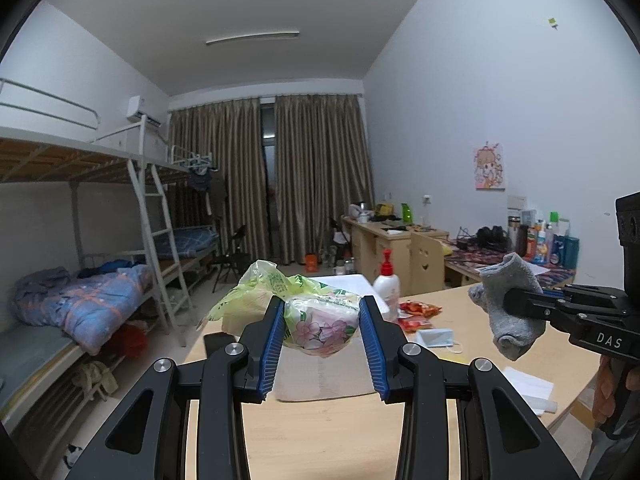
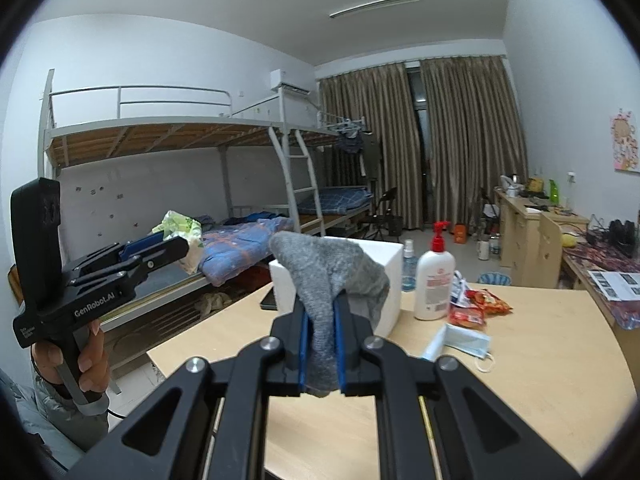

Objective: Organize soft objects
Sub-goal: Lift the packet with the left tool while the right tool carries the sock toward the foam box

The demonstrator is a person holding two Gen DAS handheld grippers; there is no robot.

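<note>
tissues in plastic pack [image 1: 320, 326], white foam box [image 2: 390, 264]

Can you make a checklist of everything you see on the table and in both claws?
Surface: light wooden table, mostly bare near the cameras.
Job's things: grey knitted sock in the right claw; floral plastic tissue pack in the left claw; both held above the table.
Clutter: white foam box, white red-topped pump bottle, red snack packets, pale blue face mask, small clear spray bottle.
Grippers: left claw shut on the pack; right claw shut on the sock.
Cables: thin one under the left hand.
Surroundings: metal bunk beds, brown curtains, desks.
</note>
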